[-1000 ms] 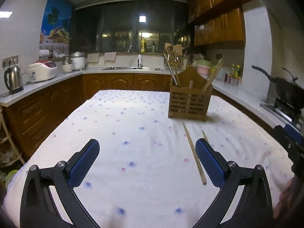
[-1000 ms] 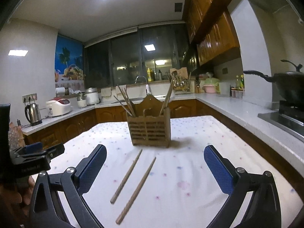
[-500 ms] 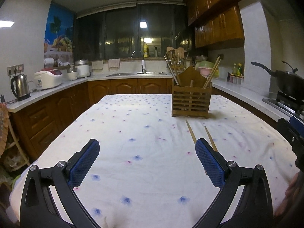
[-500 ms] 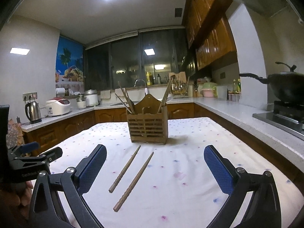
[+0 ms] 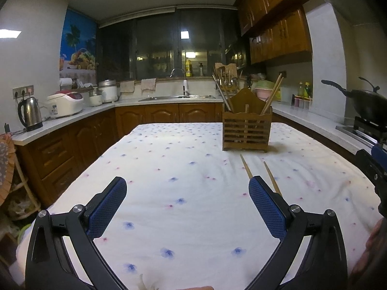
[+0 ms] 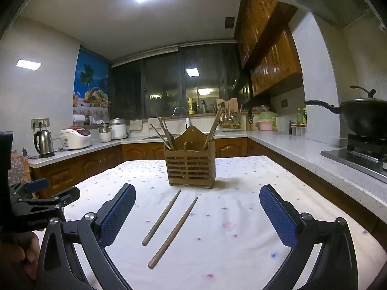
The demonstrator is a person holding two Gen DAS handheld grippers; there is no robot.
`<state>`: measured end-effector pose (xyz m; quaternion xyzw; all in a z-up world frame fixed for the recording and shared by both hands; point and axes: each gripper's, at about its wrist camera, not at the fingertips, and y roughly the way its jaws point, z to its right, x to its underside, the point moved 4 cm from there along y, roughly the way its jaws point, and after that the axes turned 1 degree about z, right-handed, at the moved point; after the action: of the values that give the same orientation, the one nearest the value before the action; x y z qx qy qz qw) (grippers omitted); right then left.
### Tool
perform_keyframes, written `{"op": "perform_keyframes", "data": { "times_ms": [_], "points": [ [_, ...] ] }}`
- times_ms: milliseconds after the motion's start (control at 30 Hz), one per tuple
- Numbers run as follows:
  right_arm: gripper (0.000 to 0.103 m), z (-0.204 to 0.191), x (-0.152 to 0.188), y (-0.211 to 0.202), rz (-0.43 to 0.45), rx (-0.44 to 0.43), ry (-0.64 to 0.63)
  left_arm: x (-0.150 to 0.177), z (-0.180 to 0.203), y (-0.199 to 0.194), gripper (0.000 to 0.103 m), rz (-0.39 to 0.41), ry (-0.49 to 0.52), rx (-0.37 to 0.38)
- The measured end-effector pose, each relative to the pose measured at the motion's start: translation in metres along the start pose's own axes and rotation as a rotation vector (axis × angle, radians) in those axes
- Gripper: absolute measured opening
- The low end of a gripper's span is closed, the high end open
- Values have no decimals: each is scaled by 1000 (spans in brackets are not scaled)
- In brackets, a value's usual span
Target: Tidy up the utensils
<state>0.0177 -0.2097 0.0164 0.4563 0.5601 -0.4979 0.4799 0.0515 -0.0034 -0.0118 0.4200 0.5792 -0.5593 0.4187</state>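
Observation:
A wooden slatted utensil holder (image 6: 190,168) stands upright on the table with several chopsticks leaning in it; it also shows in the left wrist view (image 5: 246,131). Two loose wooden chopsticks lie side by side in front of it: the left chopstick (image 6: 161,217) and the right chopstick (image 6: 173,233). In the left wrist view they (image 5: 246,169) run behind my right fingertip. My right gripper (image 6: 197,213) is open and empty, just short of the near ends of the chopsticks. My left gripper (image 5: 187,201) is open and empty, to the left of them.
The table has a white cloth with small flowers (image 5: 181,169). Counters run around it: kettle (image 5: 28,114), rice cooker (image 5: 65,104), sink (image 5: 177,97) at the back, a black wok (image 6: 362,118) on the stove at right. The left gripper's body (image 6: 36,205) shows at left in the right wrist view.
Both cameras have drawn back and tilted up a little; the holder and chopsticks sit lower and farther off in view. Both grippers stay open and empty.

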Motion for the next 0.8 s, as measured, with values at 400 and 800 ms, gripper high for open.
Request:
{"op": "perform_keyframes", "data": {
  "times_ms": [400,800],
  "points": [
    [103,-1,6,1,-19,-6,4,6,-7,0,103,-15,-5,-3],
    [103,0,7,0,-21,-7,7,8,-6,1,103,-22,1,12]
  ]
}}
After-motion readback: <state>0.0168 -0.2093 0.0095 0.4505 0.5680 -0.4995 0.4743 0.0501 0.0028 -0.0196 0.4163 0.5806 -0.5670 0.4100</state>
